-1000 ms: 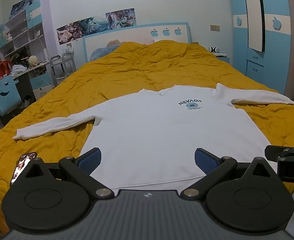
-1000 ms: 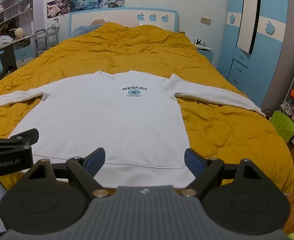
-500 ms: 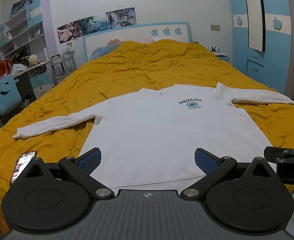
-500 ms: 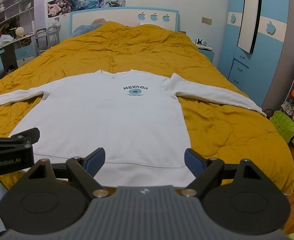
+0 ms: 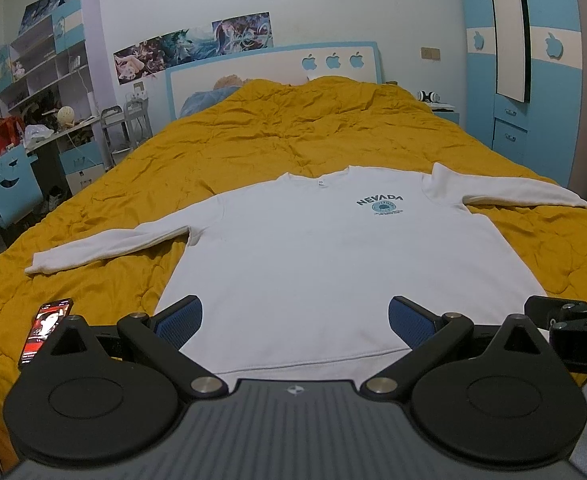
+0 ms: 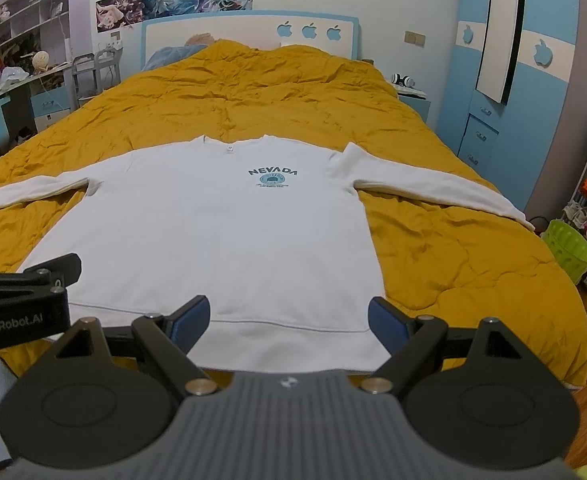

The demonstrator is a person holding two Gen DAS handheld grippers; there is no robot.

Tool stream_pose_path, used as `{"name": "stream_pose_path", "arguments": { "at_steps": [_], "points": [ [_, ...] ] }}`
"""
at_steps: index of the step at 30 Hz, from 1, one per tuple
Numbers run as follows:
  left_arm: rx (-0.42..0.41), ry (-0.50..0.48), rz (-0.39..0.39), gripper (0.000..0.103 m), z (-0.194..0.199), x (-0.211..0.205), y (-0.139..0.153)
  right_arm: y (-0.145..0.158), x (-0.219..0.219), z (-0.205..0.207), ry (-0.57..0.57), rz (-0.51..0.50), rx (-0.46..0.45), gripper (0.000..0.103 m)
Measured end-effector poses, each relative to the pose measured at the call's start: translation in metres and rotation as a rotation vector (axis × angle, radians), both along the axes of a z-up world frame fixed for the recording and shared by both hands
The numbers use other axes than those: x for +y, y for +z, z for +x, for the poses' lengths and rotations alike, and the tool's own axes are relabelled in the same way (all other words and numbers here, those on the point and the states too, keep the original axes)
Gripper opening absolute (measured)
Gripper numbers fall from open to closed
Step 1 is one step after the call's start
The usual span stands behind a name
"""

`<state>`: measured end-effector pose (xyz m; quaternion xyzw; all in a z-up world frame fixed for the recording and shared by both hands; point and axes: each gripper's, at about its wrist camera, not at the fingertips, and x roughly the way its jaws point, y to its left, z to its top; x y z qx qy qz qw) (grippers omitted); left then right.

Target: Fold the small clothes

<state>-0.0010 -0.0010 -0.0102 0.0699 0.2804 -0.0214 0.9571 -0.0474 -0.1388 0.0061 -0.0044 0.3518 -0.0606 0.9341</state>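
White long-sleeved cotton sweatshirt (image 5: 317, 256) lay flat, front up, on yellow quilted bed (image 5: 293, 136). Left tongs (image 5: 295, 318) & right tongs (image 6: 289, 318) both released, near hem. Best pinch sleeves first, fold inward evenly.

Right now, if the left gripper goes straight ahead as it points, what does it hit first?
Probably the white sweatshirt: the open left gripper points over its hem toward the body on the yellow quilt. Height above it is unclear.

sweatshirt (image 5: 325, 264) on quilt (image 5: 293, 136), phone (image 5: 45, 326) left (near edge)
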Motion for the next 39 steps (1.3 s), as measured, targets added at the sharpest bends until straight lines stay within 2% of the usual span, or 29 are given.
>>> {"name": "stream_pose_path", "arguments": {
  "at_steps": [29,33,35,37,39],
  "points": [
    [-0.001,-0.007,-0.008,0.103,-0.002,0.003,-0.006,-0.005,0.0,0.001,0.005,0.005,0.013,0.082],
    [0.013,-0.001,-0.061,0.103,0.012,0.013,-0.002,-0.008,-0.001,0.008,0.013,-0.006,0.004,0.082],
    [0.029,0.005,-0.139,0.103,0.018,0.019,0.001,-0.009,-0.001,0.013,0.017,-0.009,-0.012,0.082],
    [0.037,0.013,-0.208,0.103,0.024,0.025,0.002,-0.007,-0.004,0.017,0.032,0.014,-0.049,0.082],
    [0.033,0.025,-0.218,0.103,0.03,0.031,0.004,-0.005,-0.008,0.02,0.05,0.05,-0.107,0.082]
  ]
}}
